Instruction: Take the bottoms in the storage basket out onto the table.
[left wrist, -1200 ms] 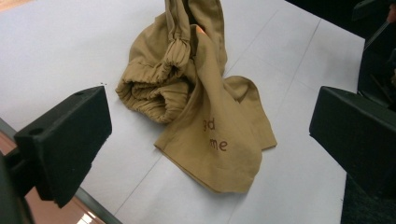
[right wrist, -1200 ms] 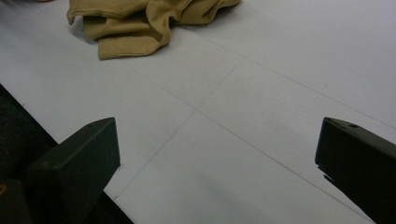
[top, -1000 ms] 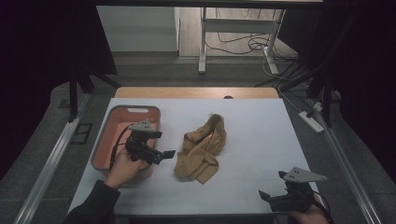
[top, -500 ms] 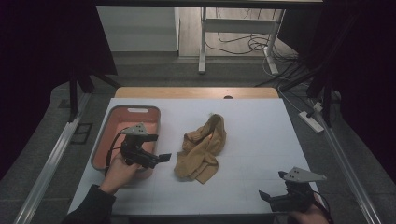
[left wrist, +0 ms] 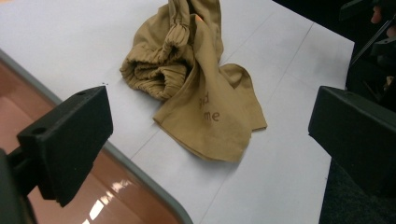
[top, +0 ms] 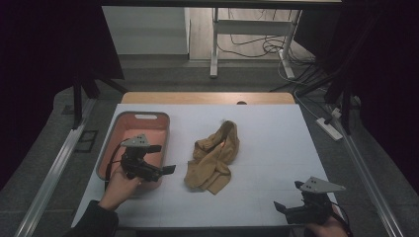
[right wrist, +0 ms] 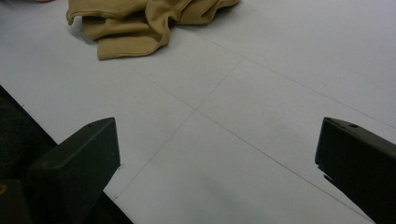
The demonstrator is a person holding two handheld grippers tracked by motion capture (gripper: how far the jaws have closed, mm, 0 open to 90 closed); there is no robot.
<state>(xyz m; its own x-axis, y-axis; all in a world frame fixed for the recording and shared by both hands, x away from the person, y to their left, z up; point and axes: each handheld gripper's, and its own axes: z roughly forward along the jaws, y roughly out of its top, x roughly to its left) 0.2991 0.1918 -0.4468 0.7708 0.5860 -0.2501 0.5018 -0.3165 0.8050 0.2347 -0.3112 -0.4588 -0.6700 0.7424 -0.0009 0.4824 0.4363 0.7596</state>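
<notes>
The left gripper [top: 165,169] hangs with jaws wide apart over the bin's [top: 114,132] right rim, empty — bare white table [top: 276,143] lies between it and the cloth [top: 213,157]. The cloth sits crumpled near the table's middle, well clear of every edge. The right gripper [top: 286,210], also spread open and empty, hovers at the near right edge, well apart from the cloth.

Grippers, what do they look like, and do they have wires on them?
Both are black. The left gripper has a grey three-cornered plate on top and a black cable looping from it. The right gripper has the same grey plate. The person's left arm wears a dark sleeve.
</notes>
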